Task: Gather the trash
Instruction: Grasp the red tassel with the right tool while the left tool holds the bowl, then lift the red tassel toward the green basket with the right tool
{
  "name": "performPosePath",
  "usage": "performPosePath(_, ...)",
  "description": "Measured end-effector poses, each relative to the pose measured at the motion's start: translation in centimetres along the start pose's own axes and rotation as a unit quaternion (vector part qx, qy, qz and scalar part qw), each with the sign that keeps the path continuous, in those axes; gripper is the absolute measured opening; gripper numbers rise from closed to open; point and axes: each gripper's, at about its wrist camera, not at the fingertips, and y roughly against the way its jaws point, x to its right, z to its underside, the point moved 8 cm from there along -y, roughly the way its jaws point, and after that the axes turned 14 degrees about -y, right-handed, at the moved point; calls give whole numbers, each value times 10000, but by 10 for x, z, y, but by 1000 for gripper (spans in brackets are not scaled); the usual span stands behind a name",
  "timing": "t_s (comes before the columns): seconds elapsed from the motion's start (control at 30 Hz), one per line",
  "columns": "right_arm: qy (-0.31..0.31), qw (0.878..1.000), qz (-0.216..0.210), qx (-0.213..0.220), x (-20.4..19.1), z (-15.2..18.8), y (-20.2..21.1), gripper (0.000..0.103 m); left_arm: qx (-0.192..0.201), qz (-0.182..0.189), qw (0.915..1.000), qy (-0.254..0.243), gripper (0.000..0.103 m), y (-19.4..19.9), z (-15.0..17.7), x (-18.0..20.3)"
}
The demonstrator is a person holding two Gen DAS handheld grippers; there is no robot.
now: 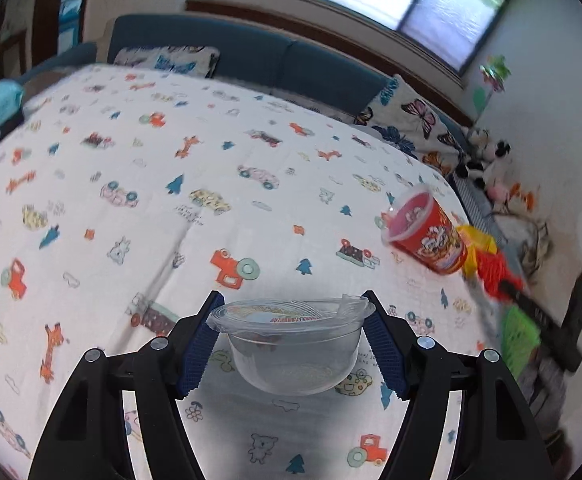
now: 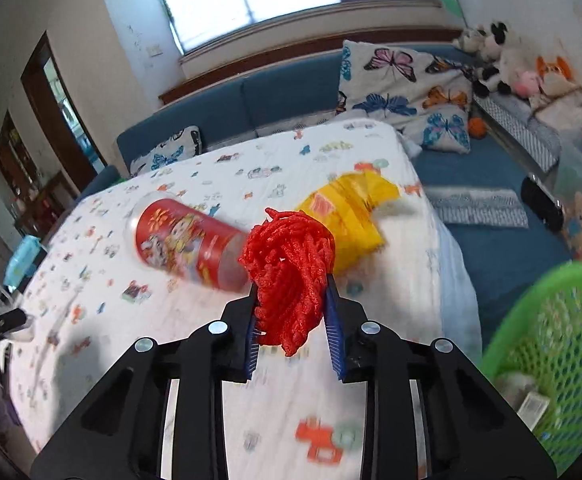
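The right gripper point(image 2: 291, 308) is squeezing red yarn point(image 2: 287, 276) in its jaws — the green basket point(image 2: 555, 344) is waiting lower right. The left gripper point(image 1: 291, 340) is gripping a clear bowl point(image 1: 295, 344).

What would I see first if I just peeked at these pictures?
Probably the bright red bundle of string, squeezed in the right tool above the cartoon-printed tablecloth. Next, the clear plastic bowl pinched by its rim in the left tool. A red snack tub lies on its side beside a yellow wrapper, and a green basket waits off the cloth's right edge.
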Motion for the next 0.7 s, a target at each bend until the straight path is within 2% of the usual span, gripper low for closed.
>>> performPosePath(0.03, -36, 10000, 11, 20, 1, 1, 3, 28, -3, -8, 10000, -33, 67, 0, -1, -5)
performPosePath(0.1, -43, 10000, -68, 55, 2, 3, 9, 28, -73, -351, 9991, -212, 67, 0, -1, -17)
performPosePath(0.23, -18, 10000, 18, -43, 9, 11, 11, 28, -234, -589, 9977, -237, 67, -6, -3, -40)
performPosePath(0.37, 118, 9998, 175, -36, 7, 20, 15, 28, 81, -582, 9977, -325, 67, 2, -15, -37)
performPosePath(0.7, 98, 9994, 291, 181, 10, 31, 66, 28, 162, -251, 9979, -576, 67, 4, -9, 5)
